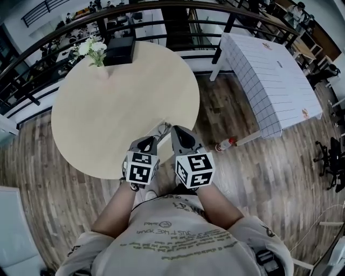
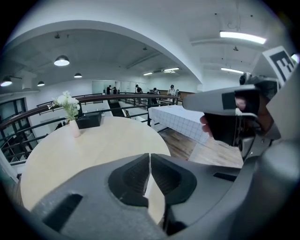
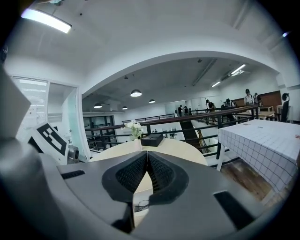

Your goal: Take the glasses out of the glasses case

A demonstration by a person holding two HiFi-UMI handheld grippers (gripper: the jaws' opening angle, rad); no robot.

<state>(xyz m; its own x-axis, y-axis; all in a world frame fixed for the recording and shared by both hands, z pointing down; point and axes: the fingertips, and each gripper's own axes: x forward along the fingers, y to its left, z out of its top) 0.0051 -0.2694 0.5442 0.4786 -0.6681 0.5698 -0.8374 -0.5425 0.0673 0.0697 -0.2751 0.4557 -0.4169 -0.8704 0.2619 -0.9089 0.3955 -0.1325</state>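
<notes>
A black box-shaped case [image 1: 119, 49] [image 2: 89, 121] [image 3: 152, 139] sits at the far edge of the round beige table [image 1: 108, 108], beside a vase of white flowers [image 1: 92, 51]. What looks like a thin-framed pair of glasses [image 1: 160, 129] [image 3: 141, 204] lies at the table's near edge, just ahead of the grippers. My left gripper [image 1: 149, 142] [image 2: 150, 159] and right gripper [image 1: 180, 132] [image 3: 147, 157] are held side by side over that near edge. Both are shut with nothing between the jaws, and both are far from the case.
A rectangular table with a white checked cloth [image 1: 269, 75] stands to the right. A bottle [image 1: 225, 144] lies on the wooden floor beside it. A dark railing [image 1: 161, 8] curves behind the round table. Office chairs [image 1: 329, 161] stand at the far right.
</notes>
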